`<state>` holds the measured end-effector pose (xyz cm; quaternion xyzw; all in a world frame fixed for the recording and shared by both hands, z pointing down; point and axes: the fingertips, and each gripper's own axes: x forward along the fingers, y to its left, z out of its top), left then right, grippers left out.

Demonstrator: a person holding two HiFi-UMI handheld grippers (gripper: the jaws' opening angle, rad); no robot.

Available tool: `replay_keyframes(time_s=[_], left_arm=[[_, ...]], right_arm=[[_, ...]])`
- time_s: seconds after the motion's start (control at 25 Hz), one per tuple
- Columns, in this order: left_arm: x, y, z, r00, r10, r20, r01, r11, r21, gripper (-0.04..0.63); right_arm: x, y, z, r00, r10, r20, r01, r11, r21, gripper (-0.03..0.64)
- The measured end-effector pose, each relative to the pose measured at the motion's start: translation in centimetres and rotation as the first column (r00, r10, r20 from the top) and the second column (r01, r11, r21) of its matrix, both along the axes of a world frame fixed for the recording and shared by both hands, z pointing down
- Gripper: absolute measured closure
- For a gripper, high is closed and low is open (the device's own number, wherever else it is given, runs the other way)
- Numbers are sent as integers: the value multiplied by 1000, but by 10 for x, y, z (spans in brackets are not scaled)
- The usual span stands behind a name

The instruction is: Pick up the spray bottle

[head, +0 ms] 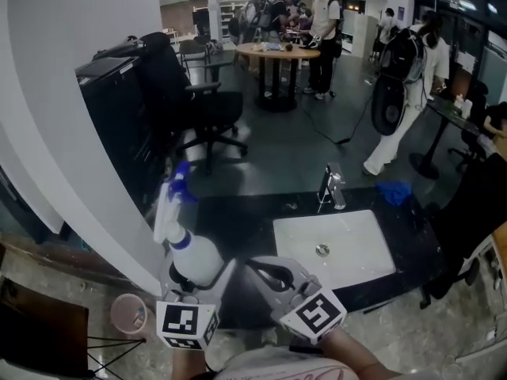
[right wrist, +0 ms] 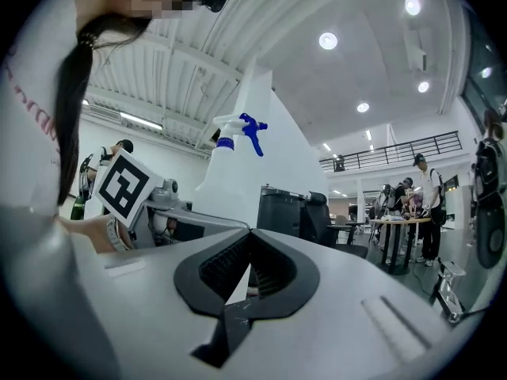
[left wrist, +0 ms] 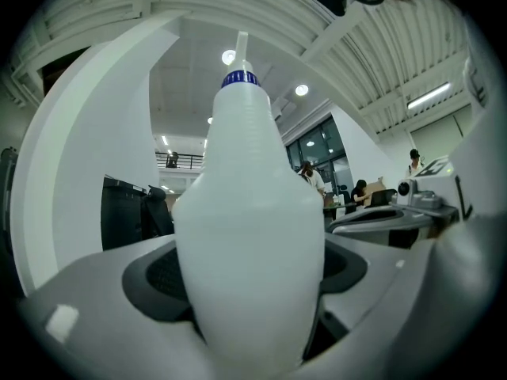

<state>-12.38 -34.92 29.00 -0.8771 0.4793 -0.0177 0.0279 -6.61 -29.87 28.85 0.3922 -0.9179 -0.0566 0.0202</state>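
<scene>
The spray bottle [head: 192, 253] is white with a blue collar and blue trigger. It stands upright between the jaws of my left gripper [head: 200, 282], lifted off the counter. In the left gripper view the bottle [left wrist: 247, 236] fills the middle, and both dark pads of the left gripper [left wrist: 249, 267] press on its wide body. My right gripper [head: 275, 275] hangs just to the right of the bottle, its jaws closed together with nothing between them. In the right gripper view the tips of the right gripper [right wrist: 249, 232] meet, and the bottle's spray head [right wrist: 238, 133] shows at the upper left.
A white sink [head: 360, 269] with a faucet [head: 333, 187] is set in the black counter [head: 238, 220], with a blue cloth [head: 394, 191] at its far right. A white pillar [head: 71, 117] rises at left, an office chair [head: 202, 109] stands behind, and several people are at the back.
</scene>
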Motion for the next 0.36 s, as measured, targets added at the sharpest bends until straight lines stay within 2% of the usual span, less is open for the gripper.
replay_keyframes(time_s=[0.16, 0.36], left_arm=[[7, -1, -1, 1000, 9, -11, -9, 1000, 16, 169], [9, -10, -17, 999, 16, -35, -14, 998, 59, 169]], right_arm=[[-1, -5, -9, 1000, -17, -10, 18, 1000, 21, 615], [-3, -17, -24, 1000, 20, -9, -20, 998, 57, 615]])
